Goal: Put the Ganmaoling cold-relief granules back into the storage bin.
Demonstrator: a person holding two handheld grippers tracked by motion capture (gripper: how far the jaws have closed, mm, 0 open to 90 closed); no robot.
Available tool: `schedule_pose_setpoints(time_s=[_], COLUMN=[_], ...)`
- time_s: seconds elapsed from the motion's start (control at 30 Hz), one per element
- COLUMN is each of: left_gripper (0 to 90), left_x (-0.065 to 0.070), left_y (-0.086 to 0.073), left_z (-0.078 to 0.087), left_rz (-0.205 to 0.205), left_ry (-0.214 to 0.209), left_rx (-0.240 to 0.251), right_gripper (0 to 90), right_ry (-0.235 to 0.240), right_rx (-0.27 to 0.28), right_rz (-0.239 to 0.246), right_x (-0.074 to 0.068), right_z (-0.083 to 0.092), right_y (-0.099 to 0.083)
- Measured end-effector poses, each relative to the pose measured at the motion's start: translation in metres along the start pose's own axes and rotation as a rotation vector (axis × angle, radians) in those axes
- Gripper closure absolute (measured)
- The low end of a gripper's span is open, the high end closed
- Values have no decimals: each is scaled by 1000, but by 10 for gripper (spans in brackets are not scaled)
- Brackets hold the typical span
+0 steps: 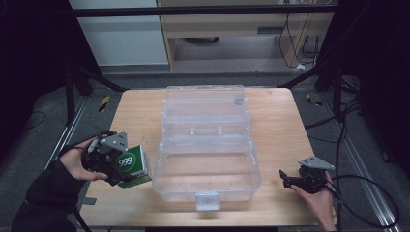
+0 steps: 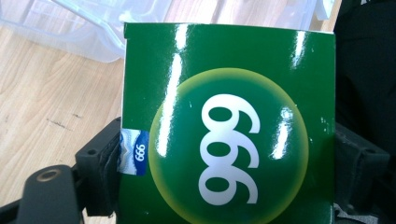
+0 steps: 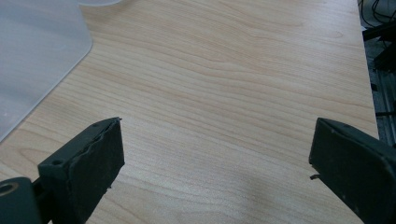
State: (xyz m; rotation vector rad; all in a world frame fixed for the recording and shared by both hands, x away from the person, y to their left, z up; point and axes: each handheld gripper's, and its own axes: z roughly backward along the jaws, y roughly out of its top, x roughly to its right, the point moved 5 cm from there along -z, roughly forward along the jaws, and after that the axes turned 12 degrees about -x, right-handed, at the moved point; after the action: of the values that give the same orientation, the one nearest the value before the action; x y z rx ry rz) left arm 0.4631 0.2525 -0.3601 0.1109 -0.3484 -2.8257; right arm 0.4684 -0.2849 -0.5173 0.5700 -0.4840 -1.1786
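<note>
Left gripper [image 1: 126, 166]: black body w/ a grey three-cornered plate on top, small holes in the plate. Its jaws are black blocks w/ rough, worn pad edges; one screw hole shows on the block, and a brass-coloured ring on the arm below it. Right gripper [image 1: 288, 180]: same build, black, grey plate on top, black cable going in a loop behind it. Jaws are thick, dark, edges a bit torn. The person wears a black long sleeve [image 1: 46, 191] on left arm.
</note>
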Motion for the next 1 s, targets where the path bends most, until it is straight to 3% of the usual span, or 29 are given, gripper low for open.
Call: schedule_pose_setpoints(time_s=[0.37,1.0], left_gripper=[147,148], left_x=[2,9], left_y=[17,64], left_z=[8,-1], left_rz=[-22,-113], left_ry=[9,0], left_rx=[-2,-16], right_gripper=[36,36], right_ry=[-2,3], right_rx=[1,2], right_rz=[2,-1], right_x=[0,0], right_z=[0,0], right_y=[0,-1])
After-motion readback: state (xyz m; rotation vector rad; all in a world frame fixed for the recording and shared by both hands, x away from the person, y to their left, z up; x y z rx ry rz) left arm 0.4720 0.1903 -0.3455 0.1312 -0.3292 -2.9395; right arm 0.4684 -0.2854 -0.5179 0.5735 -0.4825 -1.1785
